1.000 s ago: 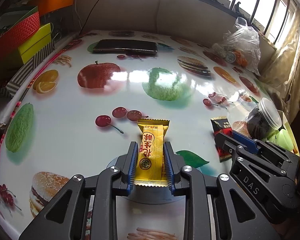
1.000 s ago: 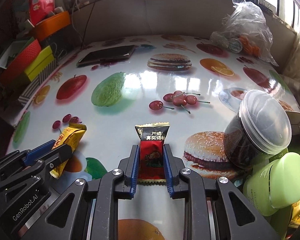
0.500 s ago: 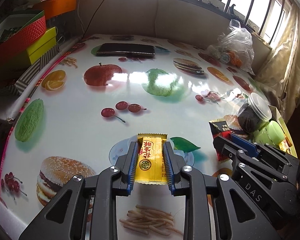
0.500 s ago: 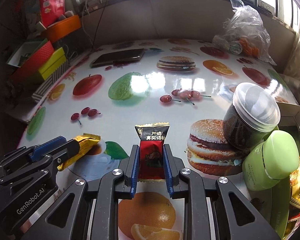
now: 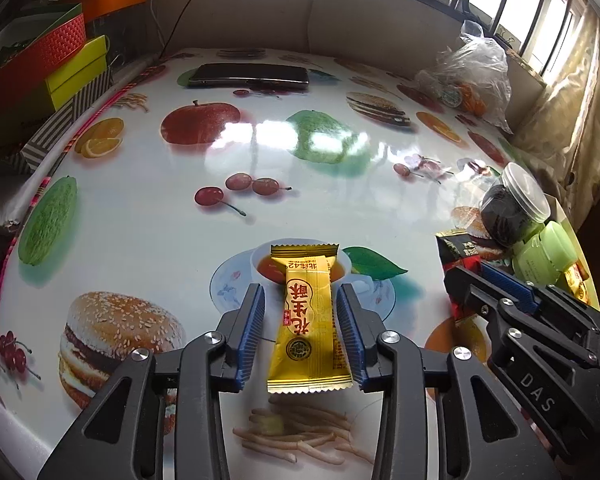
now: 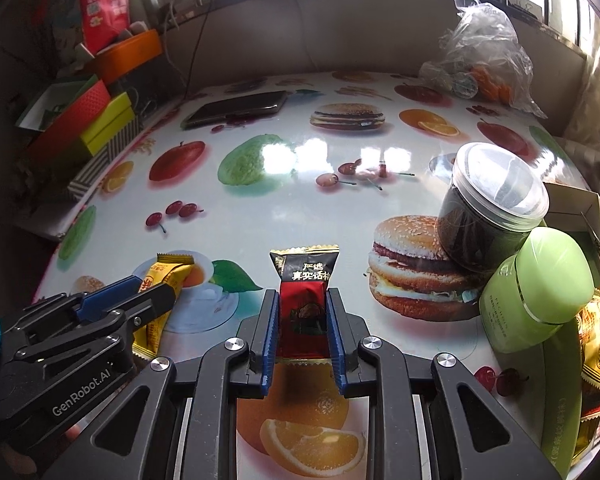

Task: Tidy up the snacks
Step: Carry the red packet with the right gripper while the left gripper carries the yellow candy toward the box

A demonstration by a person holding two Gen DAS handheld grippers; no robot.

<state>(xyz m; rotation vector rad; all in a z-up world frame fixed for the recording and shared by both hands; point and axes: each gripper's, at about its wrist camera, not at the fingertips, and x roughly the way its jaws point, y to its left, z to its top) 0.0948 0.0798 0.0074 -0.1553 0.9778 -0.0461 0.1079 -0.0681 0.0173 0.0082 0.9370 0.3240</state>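
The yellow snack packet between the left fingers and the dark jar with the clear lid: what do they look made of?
Yellow snack packet: likely thin plastic film, glossy, with crimped serrated ends. It lies between the left gripper's just-opened jaws, pads apart from it.
Dark jar with the clear lid: seemingly clear plastic, smooth and shiny; dark contents show through.

Yellow foil snack bar [image 5: 309, 320] is lying on fruit-print glossy table [image 5: 140, 208], w/ black-and-red candy packet [image 6: 303, 304] to its right. Dark lidded plastic jar [image 6: 488, 208] is standing further right, green plastic bottle [image 6: 536, 292] leaning in front.
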